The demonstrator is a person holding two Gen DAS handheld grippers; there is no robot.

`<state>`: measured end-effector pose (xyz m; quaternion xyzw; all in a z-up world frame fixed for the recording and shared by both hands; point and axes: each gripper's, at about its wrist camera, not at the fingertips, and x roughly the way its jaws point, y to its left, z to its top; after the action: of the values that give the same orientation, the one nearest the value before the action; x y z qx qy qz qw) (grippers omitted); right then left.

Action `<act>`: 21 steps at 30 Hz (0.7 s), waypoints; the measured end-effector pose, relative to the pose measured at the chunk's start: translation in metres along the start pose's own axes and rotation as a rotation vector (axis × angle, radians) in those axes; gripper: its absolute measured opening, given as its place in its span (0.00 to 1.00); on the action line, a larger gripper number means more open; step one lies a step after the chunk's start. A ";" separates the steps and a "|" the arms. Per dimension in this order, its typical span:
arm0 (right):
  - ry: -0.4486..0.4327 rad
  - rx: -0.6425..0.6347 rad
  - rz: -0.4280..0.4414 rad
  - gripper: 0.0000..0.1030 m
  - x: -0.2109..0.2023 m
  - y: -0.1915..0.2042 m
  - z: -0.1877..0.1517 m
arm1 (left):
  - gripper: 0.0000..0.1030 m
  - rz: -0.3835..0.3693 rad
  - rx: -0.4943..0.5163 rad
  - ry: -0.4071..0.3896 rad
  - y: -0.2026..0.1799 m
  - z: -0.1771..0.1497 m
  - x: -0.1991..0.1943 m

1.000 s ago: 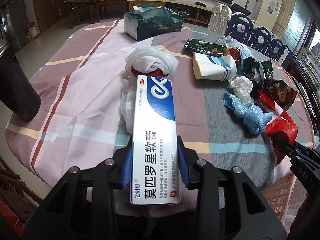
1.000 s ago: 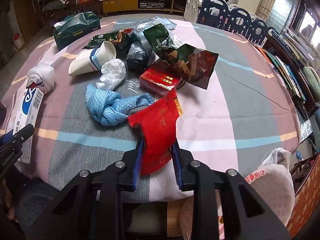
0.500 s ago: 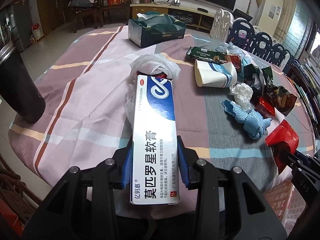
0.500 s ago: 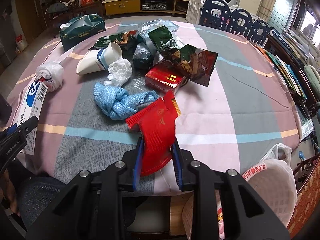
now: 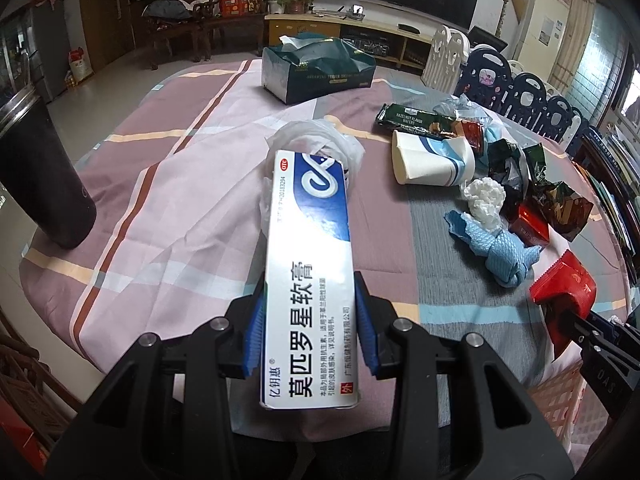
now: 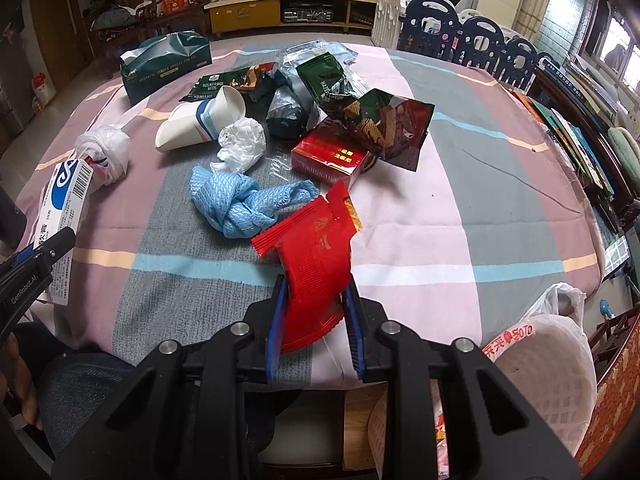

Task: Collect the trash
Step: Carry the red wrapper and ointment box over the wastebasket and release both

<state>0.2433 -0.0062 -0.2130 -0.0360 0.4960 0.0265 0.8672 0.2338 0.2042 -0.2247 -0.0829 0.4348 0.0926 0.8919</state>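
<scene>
While I hover at the near table edge, I count:
Grippers: two.
Left gripper (image 5: 310, 332): my pads clamp one long white-and-blue ointment box (image 5: 310, 276).
Right gripper (image 6: 314, 316): my pads pinch one crumpled red wrapper (image 6: 316, 256).
Far on table (image 6: 460, 200): one paper cup (image 6: 200, 124), one blue cloth (image 6: 240, 204), one red carton (image 6: 328, 156).
Near right: one white basket (image 6: 540, 364).

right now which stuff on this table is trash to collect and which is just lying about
Trash to collect:
- ointment box, held in the left tongs
- red wrapper, held in the right tongs
- paper cup
- blue cloth
- red pack

Probably just lying about:
- tissue box
- black flask
</scene>
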 end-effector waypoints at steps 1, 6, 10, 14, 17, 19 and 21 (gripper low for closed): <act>0.001 -0.001 0.000 0.27 0.000 0.000 0.000 | 0.39 0.000 0.000 0.000 0.000 0.000 0.000; 0.011 -0.006 0.002 0.27 0.004 0.003 -0.003 | 0.39 0.000 -0.002 0.000 0.000 0.000 0.000; 0.008 -0.006 0.005 0.27 0.003 0.003 -0.003 | 0.39 0.001 -0.004 -0.002 0.001 0.000 0.000; 0.000 0.003 0.007 0.27 0.001 0.001 -0.001 | 0.39 0.002 -0.005 -0.003 0.001 0.000 0.000; 0.004 0.006 0.008 0.27 0.002 0.001 -0.002 | 0.39 0.003 -0.007 -0.003 0.001 0.000 0.000; 0.009 0.005 0.010 0.27 0.003 0.001 -0.002 | 0.39 0.003 -0.008 -0.004 0.001 0.000 0.000; 0.010 0.001 0.010 0.27 0.004 0.002 -0.003 | 0.39 0.002 -0.006 -0.002 0.001 0.000 0.000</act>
<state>0.2428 -0.0042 -0.2179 -0.0332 0.5007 0.0306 0.8645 0.2341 0.2049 -0.2248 -0.0852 0.4338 0.0951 0.8919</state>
